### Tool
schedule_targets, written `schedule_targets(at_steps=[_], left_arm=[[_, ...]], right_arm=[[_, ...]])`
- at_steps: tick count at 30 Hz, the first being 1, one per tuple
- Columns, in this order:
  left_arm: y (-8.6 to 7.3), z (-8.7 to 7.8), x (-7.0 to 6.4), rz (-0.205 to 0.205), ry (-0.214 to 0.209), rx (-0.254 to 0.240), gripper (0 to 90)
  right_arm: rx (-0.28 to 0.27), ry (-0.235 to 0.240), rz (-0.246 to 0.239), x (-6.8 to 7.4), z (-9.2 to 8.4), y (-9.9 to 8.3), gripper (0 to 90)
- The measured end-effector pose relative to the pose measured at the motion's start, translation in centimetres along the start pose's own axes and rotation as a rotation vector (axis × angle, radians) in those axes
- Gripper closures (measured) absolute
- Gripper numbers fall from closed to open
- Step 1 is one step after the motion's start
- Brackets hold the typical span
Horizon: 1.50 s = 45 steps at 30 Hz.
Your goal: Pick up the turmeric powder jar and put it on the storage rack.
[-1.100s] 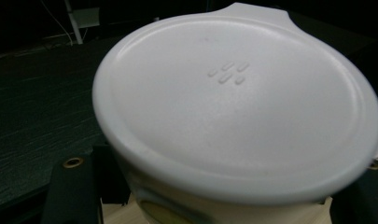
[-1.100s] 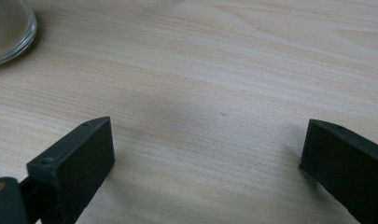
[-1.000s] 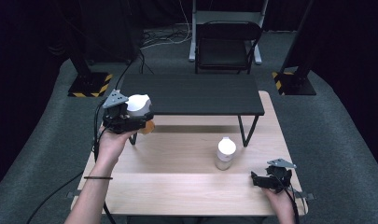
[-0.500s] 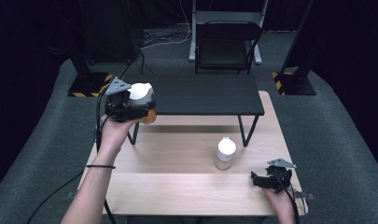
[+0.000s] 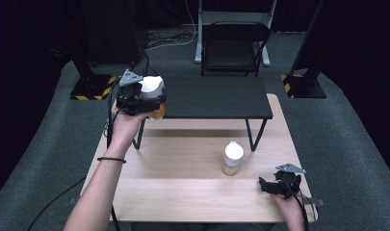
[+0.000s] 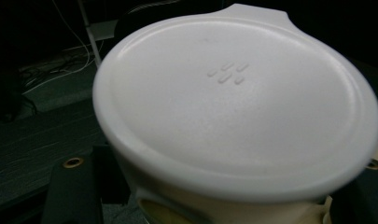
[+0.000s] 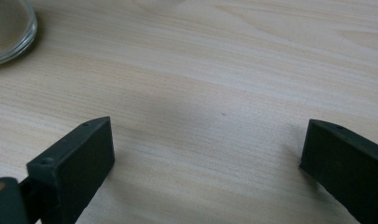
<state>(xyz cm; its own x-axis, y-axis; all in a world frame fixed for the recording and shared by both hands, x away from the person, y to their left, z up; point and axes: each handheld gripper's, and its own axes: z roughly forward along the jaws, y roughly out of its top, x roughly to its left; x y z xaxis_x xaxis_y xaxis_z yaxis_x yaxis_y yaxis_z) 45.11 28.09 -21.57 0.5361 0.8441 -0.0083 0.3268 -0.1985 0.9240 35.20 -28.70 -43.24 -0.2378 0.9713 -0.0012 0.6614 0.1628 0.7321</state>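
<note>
Fingers of the left gripper (image 5: 151, 98) are clamped on a white-lidded container (image 6: 238, 116), held up over the left end of the black raised shelf (image 5: 216, 98). Right gripper (image 7: 210, 163) fingers are spread wide, low over the wooden table (image 7: 214, 79), near a white-lidded jar (image 5: 232, 158).

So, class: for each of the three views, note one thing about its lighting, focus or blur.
High view: the wooden table is brightly lit, the surroundings almost black. Left gripper view: the white lid sits very close, its right edge smeared, the background dim. Right gripper view: evenly lit wood grain, with a soft shadow between the open jaws.
</note>
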Motion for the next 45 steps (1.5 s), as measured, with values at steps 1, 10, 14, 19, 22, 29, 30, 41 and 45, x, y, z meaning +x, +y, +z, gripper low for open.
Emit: schedule_targets(at_steps=[1, 10, 14, 19, 22, 29, 30, 41, 45], left_arm=[[0.1, 0.3, -0.1, -0.002, 0.006, -0.001, 29.9], [0.7, 2.0, 0.0, -0.034, 0.023, -0.001, 29.9], [1.0, 2.5, 0.0, -0.038, 0.030, 0.010, 29.9], [1.3, 3.1, 0.2, -0.039, 0.042, 0.027, 29.9], [1.4, 3.4, 0.2, -0.043, 0.048, 0.030, 29.9], [1.6, 3.7, 0.1, -0.029, 0.048, 0.039, 29.7], [1.6, 3.7, 0.0, -0.028, 0.052, 0.039, 29.6], [1.6, 3.4, -0.4, -0.024, 0.062, 0.045, 17.6], [1.4, 2.9, -0.3, -0.032, 0.068, 0.044, 13.9]], right_arm=[[0.000, 0.000, 0.000, 0.0, 0.0, 0.0, 1.4], [0.000, 0.001, -0.001, 0.0, 0.0, 0.0, 1.4], [0.000, 0.002, -0.002, -0.1, 0.0, 0.0, 1.4], [0.000, 0.002, -0.002, -0.1, 0.0, 0.0, 1.4], [0.000, 0.003, -0.003, -0.1, 0.0, 0.0, 1.4], [0.000, 0.003, -0.003, -0.1, 0.0, 0.0, 1.4], [0.000, 0.002, -0.003, -0.1, 0.0, 0.0, 1.4], [0.000, 0.003, -0.003, -0.1, 0.0, 0.0, 1.4], [-0.001, 0.003, -0.004, -0.1, 0.0, 0.0, 1.4]])
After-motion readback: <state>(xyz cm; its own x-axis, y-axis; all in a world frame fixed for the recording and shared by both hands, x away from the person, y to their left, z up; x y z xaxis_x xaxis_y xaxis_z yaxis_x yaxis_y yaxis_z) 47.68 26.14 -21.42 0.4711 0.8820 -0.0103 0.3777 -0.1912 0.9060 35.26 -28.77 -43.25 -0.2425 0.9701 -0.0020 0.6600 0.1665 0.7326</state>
